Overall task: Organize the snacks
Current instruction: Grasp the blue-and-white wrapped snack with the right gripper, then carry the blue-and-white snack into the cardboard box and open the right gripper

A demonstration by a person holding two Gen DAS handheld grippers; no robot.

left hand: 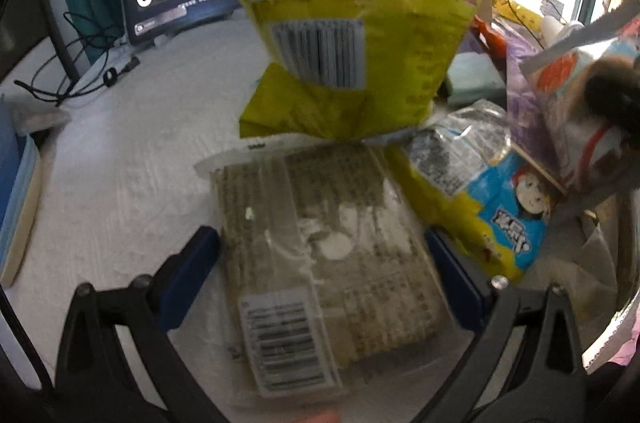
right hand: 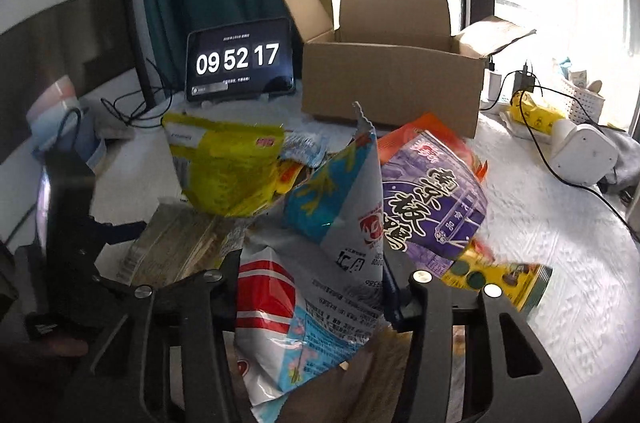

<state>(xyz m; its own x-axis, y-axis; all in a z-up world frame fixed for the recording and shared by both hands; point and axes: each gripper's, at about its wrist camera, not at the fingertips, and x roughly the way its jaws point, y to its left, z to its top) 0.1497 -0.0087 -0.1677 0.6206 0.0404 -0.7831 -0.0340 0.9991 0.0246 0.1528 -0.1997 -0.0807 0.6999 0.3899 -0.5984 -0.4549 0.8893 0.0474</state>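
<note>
A flat clear packet of brown snacks (left hand: 328,263) with a barcode label lies on the white tablecloth. My left gripper (left hand: 320,239) is open and straddles it, one blue finger at each long edge. A yellow-green bag (left hand: 352,55) stands tilted just behind the packet, and a yellow-and-blue cartoon bag (left hand: 480,207) lies to its right. My right gripper (right hand: 312,263) is shut on a white bag with red and blue print (right hand: 320,287), whose serrated top points up. A purple bag (right hand: 432,207) and a yellow pack (right hand: 500,279) lie right of it.
An open cardboard box (right hand: 392,83) stands at the back of the table, with a tablet clock (right hand: 240,63) to its left. Cables trail near the tablet and along the right side. A white device (right hand: 580,151) and a white basket (right hand: 580,99) sit at the far right.
</note>
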